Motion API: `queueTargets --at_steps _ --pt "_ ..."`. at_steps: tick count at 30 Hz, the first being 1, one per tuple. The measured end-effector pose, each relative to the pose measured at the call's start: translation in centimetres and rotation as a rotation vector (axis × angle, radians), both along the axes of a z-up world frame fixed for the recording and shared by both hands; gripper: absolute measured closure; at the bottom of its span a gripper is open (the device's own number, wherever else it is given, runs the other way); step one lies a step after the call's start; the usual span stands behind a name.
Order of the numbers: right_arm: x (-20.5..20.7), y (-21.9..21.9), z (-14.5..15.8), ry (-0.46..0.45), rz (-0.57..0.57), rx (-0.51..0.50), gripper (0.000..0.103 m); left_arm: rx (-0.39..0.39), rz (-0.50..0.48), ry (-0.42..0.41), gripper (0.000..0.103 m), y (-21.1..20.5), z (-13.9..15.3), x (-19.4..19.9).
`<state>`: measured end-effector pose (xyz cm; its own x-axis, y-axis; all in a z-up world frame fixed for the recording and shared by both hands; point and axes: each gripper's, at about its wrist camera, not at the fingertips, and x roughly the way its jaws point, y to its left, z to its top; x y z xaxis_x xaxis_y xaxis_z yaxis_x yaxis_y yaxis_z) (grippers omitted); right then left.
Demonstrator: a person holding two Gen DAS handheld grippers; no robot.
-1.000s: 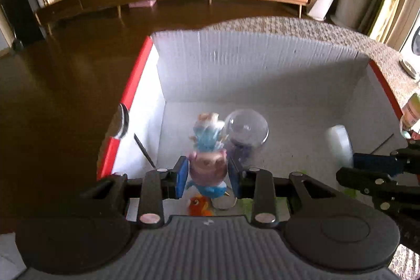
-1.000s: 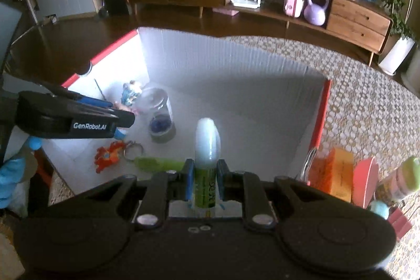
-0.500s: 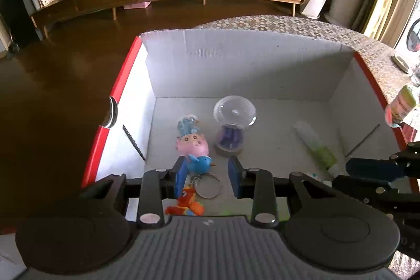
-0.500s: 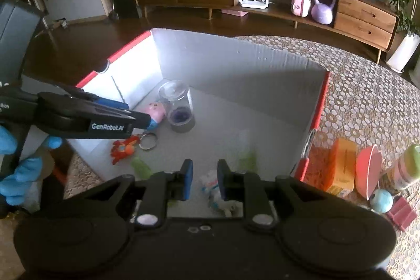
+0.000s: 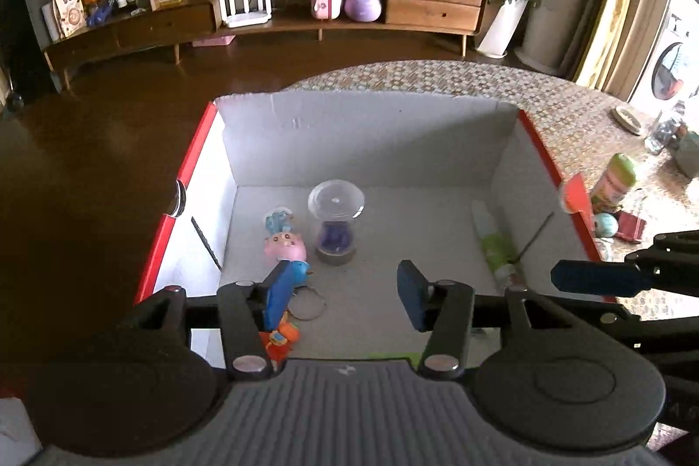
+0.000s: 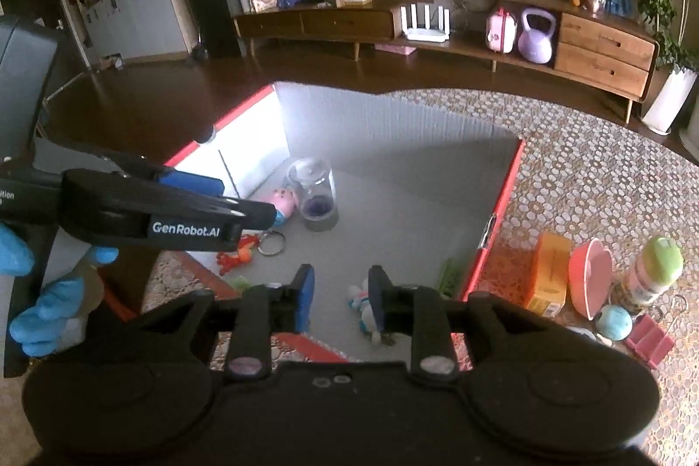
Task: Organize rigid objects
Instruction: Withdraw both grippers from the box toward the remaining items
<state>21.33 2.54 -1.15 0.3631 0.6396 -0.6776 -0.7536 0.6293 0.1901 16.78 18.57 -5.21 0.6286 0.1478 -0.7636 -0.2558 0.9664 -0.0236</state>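
A white cardboard box with a red rim (image 5: 362,143) (image 6: 393,134) stands on the patterned table. On its floor lie a pink-and-blue figurine keychain (image 5: 284,243) (image 6: 284,199), a clear dome jar with purple contents (image 5: 335,221) (image 6: 312,195), a green-and-white tube (image 5: 493,243) (image 6: 452,274), an orange toy (image 5: 279,335) (image 6: 236,252) and a small white toy (image 6: 365,304). My left gripper (image 5: 345,295) (image 6: 244,199) hovers above the box's near left part, its jaws opening with nothing between them. My right gripper (image 6: 340,298) (image 5: 585,269) hangs over the near right part, jaws also opening and empty.
Right of the box on the table sit an orange carton (image 6: 548,278), a pink bowl (image 6: 592,278), a green-capped bottle (image 6: 655,269) (image 5: 614,177), a blue ball (image 6: 614,322) and a red clip (image 6: 651,339). A blue-gloved hand (image 6: 26,291) holds the left gripper. A brown floor and a long sideboard lie beyond.
The left gripper let go of the figurine and the right let go of the tube; both now lie in the box. Both grippers rose, pulled back, and their jaws spread wider.
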Motion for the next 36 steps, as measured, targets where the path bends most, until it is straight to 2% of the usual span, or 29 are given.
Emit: queueTargets --at_steps 2,3,5,7,8,10,14,19,25,28,36 --pt "-0.5 -0.5 0.3 -0.011 0.006 0.007 0.059 0.006 -0.005 -0.012 0.043 -0.5 0.5 -0.5" --pt "-0.7 -0.6 0.4 -0.017 0.004 0.009 0.055 0.010 -0.007 -0.019 0.042 -0.8 0.7 -0.8" --pt "-1.2 -1.2 0.6 -0.030 0.001 0.019 0.035 0.017 -0.015 -0.028 0.042 -1.3 1.2 -1.2" --pt "-1.6 -2.0 1.0 -0.039 -0.006 0.037 0.021 0.021 -0.024 -0.038 0.042 -1.9 1.6 -1.6" --pt "-1.7 -2.3 1.1 -0.044 -0.009 0.046 0.017 0.021 -0.028 -0.041 0.042 -2.1 1.8 -1.8" --pt "-1.9 -3.0 1.5 -0.046 -0.015 0.055 0.016 0.020 -0.040 -0.051 0.041 -2.7 2.2 -2.1" --pt "-2.4 -4.9 2.0 -0.046 -0.032 0.089 0.008 0.014 -0.052 -0.077 0.030 -3.9 2.8 -2.6" --pt "-3.1 -7.8 2.3 -0.044 -0.047 0.119 0.006 0.001 -0.067 -0.098 0.027 -5.3 3.3 -3.1" --pt "-3.5 -12.6 2.2 -0.055 -0.146 0.165 0.002 -0.013 -0.097 -0.138 0.020 -7.6 3.7 -3.5" --pt "-3.5 -15.0 1.9 -0.049 -0.197 0.185 0.001 -0.014 -0.115 -0.160 0.020 -9.1 3.8 -3.5" --pt "-3.4 -19.3 0.6 -0.068 -0.259 0.148 0.000 -0.030 -0.179 -0.206 0.019 -13.7 3.0 -3.1"
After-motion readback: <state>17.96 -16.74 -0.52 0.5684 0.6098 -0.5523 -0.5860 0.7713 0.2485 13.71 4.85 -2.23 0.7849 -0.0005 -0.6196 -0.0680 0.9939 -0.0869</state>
